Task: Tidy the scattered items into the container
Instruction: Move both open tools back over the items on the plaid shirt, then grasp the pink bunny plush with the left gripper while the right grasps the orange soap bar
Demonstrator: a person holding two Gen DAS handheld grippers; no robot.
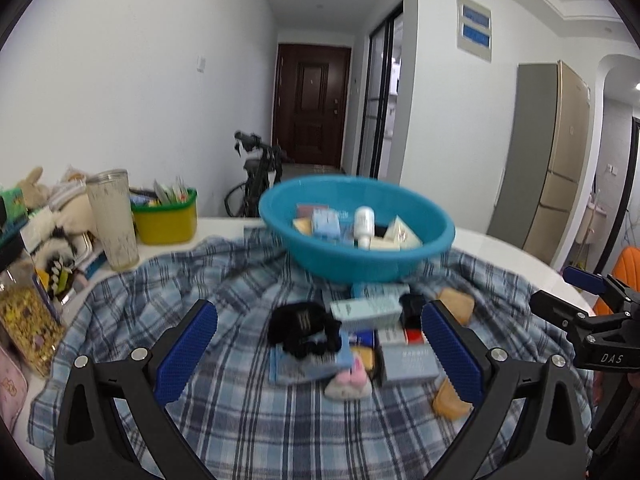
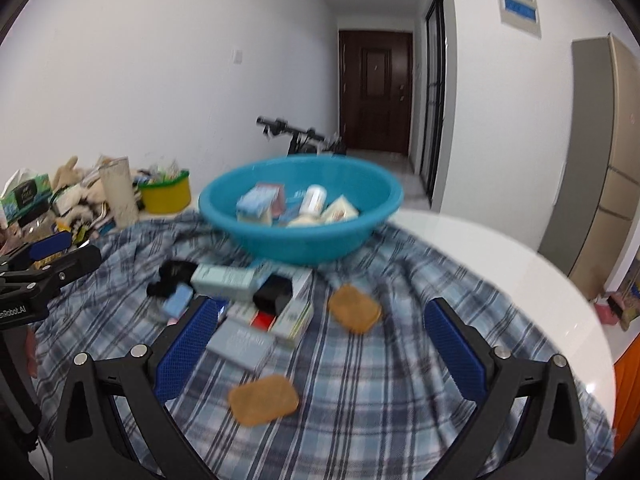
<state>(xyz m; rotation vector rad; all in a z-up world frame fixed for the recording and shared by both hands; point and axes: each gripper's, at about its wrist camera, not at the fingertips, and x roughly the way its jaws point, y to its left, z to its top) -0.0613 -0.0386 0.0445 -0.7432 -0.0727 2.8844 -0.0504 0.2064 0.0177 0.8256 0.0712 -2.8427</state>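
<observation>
While both wait spread and empty, the tan pad (image 2: 264, 399) lies between the right gripper (image 2: 320, 354) jaws: probably light and soft, best pinched across its short sides. Cartons (image 1: 408, 362) cluster ahead of the left gripper (image 1: 319, 354); the basin (image 2: 300, 208) stands beyond.

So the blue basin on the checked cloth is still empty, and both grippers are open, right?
Not quite: the blue basin already holds several small boxes and a white bottle, as the right wrist view shows. It does sit on the checked cloth, and both grippers are open.
</observation>
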